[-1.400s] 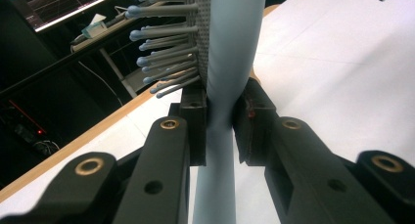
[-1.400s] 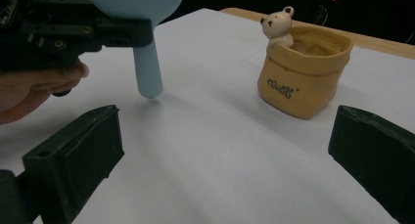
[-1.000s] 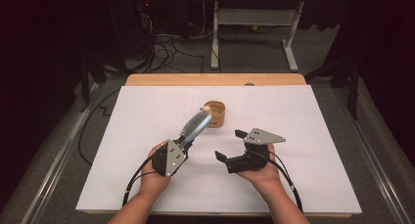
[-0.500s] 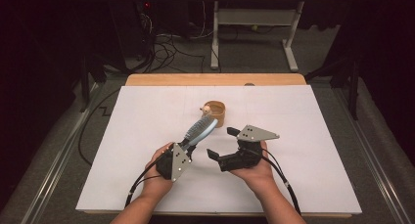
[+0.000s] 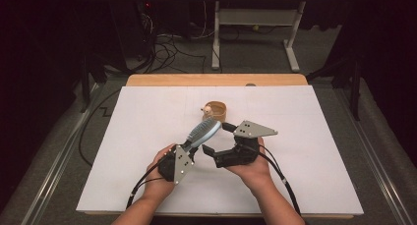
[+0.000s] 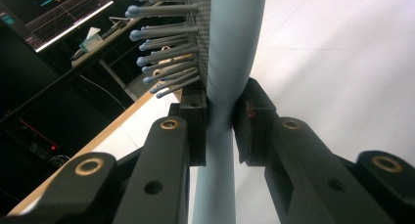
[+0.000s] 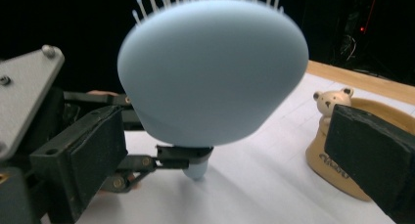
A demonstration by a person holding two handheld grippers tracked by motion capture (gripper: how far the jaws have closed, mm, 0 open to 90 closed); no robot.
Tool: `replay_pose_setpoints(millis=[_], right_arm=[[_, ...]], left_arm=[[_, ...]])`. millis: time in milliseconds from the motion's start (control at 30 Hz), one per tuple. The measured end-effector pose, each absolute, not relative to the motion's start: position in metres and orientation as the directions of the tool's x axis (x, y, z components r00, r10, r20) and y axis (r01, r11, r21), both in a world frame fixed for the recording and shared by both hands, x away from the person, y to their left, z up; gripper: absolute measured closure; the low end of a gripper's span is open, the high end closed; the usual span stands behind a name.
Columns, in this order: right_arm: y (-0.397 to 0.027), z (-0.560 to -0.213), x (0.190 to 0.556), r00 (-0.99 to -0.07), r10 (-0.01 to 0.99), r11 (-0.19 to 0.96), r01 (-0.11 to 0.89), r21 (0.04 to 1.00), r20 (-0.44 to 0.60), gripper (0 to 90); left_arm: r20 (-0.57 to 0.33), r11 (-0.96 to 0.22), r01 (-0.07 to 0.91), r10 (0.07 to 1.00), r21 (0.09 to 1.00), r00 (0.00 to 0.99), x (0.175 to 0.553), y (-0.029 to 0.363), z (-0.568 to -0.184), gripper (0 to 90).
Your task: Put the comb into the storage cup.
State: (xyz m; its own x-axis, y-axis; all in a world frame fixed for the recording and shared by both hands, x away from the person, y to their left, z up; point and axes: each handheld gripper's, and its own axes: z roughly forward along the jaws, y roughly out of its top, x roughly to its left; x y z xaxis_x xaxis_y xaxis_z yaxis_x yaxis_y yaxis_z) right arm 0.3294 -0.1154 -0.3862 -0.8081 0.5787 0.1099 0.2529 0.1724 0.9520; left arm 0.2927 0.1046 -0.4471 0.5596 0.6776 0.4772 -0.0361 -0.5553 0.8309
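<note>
Hairbrush (image 5: 203,132) handle in clamped left claw (image 6: 219,119) — right claw (image 5: 216,139) agape.

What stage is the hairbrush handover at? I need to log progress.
Done: the left gripper is clamped on the blue hairbrush handle, brush off the table. In hand: the open right gripper is beside the brush head. Left: closing on it.

white table (image 5: 147,136), tan bear dish (image 5: 216,109) on it

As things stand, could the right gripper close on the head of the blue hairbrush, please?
Probably yes: the right gripper is open, the hairbrush head sits between its jaws, held up by the left gripper, with nothing between.
</note>
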Motion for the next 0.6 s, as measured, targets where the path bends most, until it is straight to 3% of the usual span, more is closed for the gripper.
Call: replay_pose_setpoints(millis=[600], right_arm=[[-0.1092,-0.376,0.3298,-0.811,0.573,0.137,0.237,0.962,0.118,10.1]], left_arm=[[0.488,-0.563,-0.046,0.669,0.825,0.561,0.2906,0.1021,-0.4484,76.6]])
